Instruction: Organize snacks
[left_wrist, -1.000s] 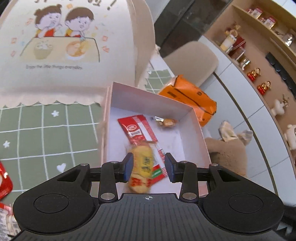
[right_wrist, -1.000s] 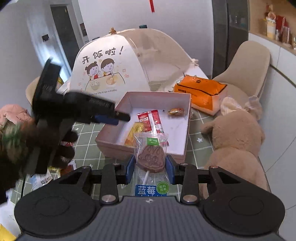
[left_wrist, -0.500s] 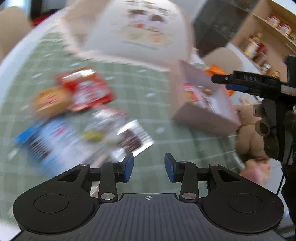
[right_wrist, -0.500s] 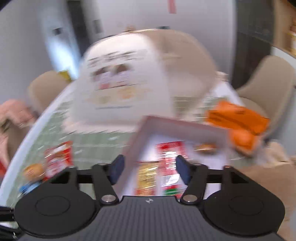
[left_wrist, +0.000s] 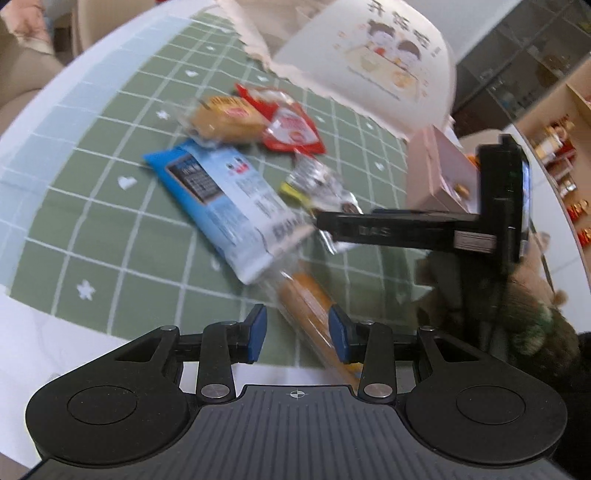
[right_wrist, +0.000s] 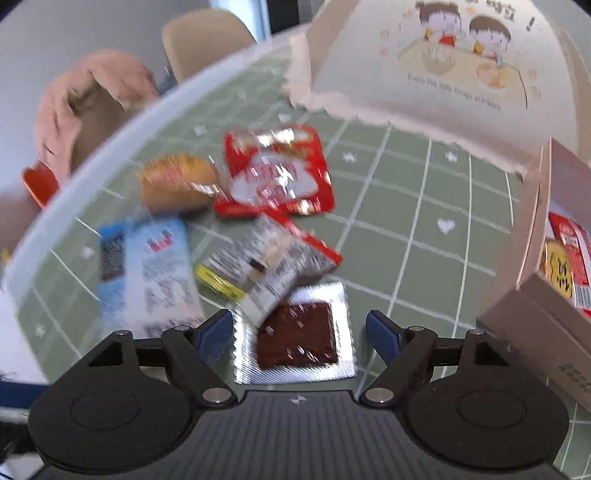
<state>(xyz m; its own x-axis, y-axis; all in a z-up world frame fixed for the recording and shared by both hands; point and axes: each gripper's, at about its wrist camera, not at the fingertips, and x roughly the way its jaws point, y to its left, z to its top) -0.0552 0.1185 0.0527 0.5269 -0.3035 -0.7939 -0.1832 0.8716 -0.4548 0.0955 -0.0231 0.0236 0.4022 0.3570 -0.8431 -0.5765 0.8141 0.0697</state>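
A loose pile of snacks is spread over the green checked tablecloth (right_wrist: 406, 229) of a round table, toward its near-left edge. Farthest left, a blue packet (right_wrist: 147, 273) is laid flat, with a bread roll in clear wrap (right_wrist: 177, 184) beyond it, close to the table's rim. Just right of the roll, a red-and-white packet (right_wrist: 277, 173) is seen, and below it a small silver-and-yellow sachet (right_wrist: 266, 269) that overlaps the upper left corner of a foil-edged brown square packet (right_wrist: 299, 339). That square packet is framed by the right gripper (right_wrist: 300, 334), whose jaws are spread wide, one on either side of it, and not clamped on it. In the left wrist view, the left gripper (left_wrist: 297, 334) is likewise parted, empty, with a long orange snack in clear wrap (left_wrist: 314, 317) lying on the cloth between and beyond its pads, near the table's front edge. A cream food cover with a cartoon print (right_wrist: 443, 74) is stood at the far side. At the right, a pink box (right_wrist: 532, 229) is placed, with red and yellow packets inside (right_wrist: 565, 262).
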